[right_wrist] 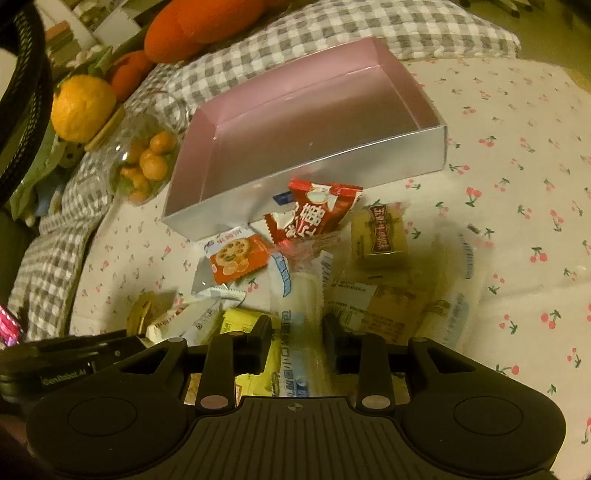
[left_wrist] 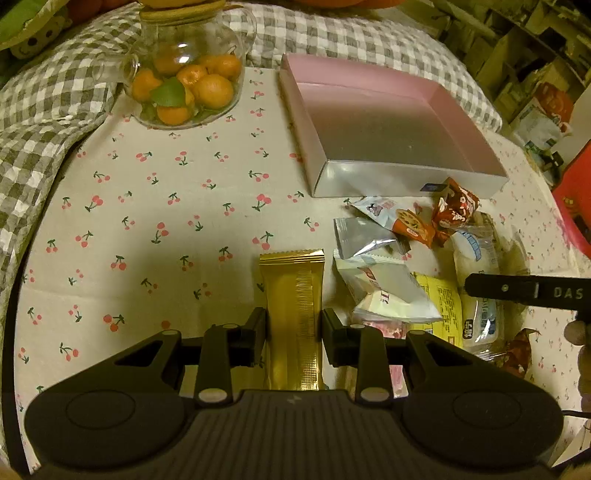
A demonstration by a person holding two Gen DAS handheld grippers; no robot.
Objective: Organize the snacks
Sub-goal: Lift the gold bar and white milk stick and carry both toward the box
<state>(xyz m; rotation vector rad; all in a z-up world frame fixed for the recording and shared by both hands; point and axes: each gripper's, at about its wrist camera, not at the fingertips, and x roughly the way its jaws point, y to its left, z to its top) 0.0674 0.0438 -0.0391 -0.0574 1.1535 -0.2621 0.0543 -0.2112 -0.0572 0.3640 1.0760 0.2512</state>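
Observation:
A gold snack packet (left_wrist: 291, 295) stands between the fingers of my left gripper (left_wrist: 293, 328), which is shut on it, left of the snack pile. My right gripper (right_wrist: 297, 332) is over the pile, its pads against a clear packet of white bread (right_wrist: 295, 295). Beyond it lie a red packet (right_wrist: 317, 214), an orange cookie packet (right_wrist: 236, 258) and a yellow cake block (right_wrist: 380, 240). The open box (right_wrist: 388, 158), pink inside and silver outside, sits empty just behind the pile. In the left wrist view the box (left_wrist: 388, 181) is at the upper right.
A glass jar of mandarins (left_wrist: 184, 85) stands left of the box on the cherry-print cloth (left_wrist: 147, 221). Grey gingham fabric (left_wrist: 37, 147) bunches along the left and back. A red object (left_wrist: 576, 206) sits at the right edge. Orange plush (right_wrist: 207, 26) lies behind.

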